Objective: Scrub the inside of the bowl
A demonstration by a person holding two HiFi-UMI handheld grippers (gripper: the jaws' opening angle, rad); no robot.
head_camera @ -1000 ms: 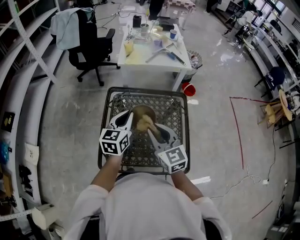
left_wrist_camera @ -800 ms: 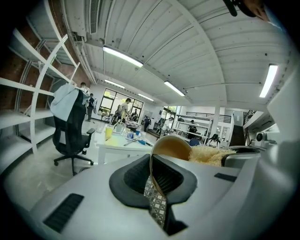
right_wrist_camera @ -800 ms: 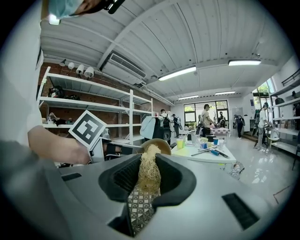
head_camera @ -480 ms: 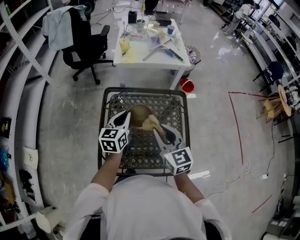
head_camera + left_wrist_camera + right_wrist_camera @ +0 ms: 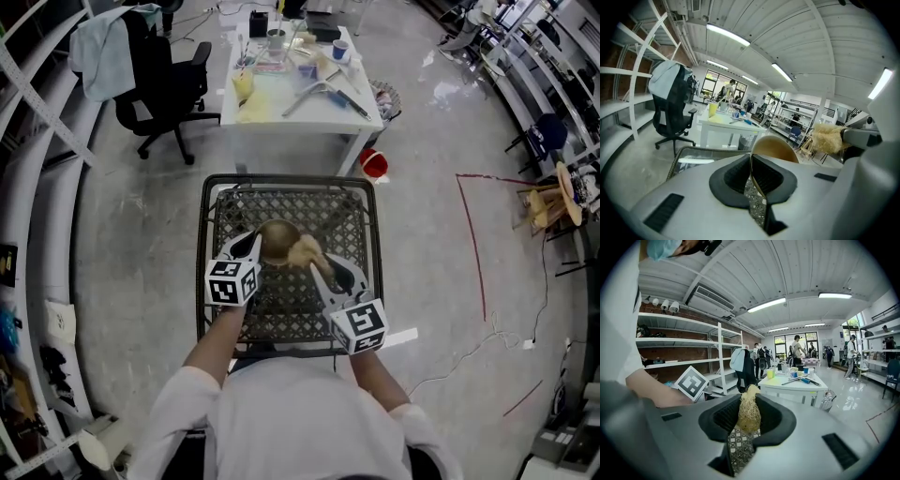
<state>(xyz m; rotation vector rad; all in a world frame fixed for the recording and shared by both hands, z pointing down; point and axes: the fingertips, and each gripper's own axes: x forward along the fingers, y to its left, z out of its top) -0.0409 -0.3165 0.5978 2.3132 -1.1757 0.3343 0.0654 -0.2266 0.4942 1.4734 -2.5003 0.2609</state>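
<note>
A brown wooden bowl [image 5: 277, 241] is held tilted above the black mesh table [image 5: 286, 180]. My left gripper [image 5: 255, 244] is shut on the bowl's thin rim [image 5: 751, 159], and the bowl's tan body [image 5: 776, 147] rises just beyond the jaws. My right gripper [image 5: 320, 265] is shut on a straw-coloured fibre scrubber [image 5: 305, 250], which lies against the bowl's right side. In the right gripper view the scrubber [image 5: 748, 412] sticks up from between the pads. It also shows at the right of the left gripper view as a pale tuft [image 5: 827, 137].
A white work table [image 5: 305, 94] with cups, bottles and tools stands beyond the mesh table. A black office chair [image 5: 155, 80] with a cloth draped on it is at the back left. A red bucket [image 5: 374, 164] sits by the white table's leg. Shelving lines the left wall.
The scrubber has shifted from the bowl's middle toward its right side. Both grippers and the bowl sit slightly lower in the head view.
</note>
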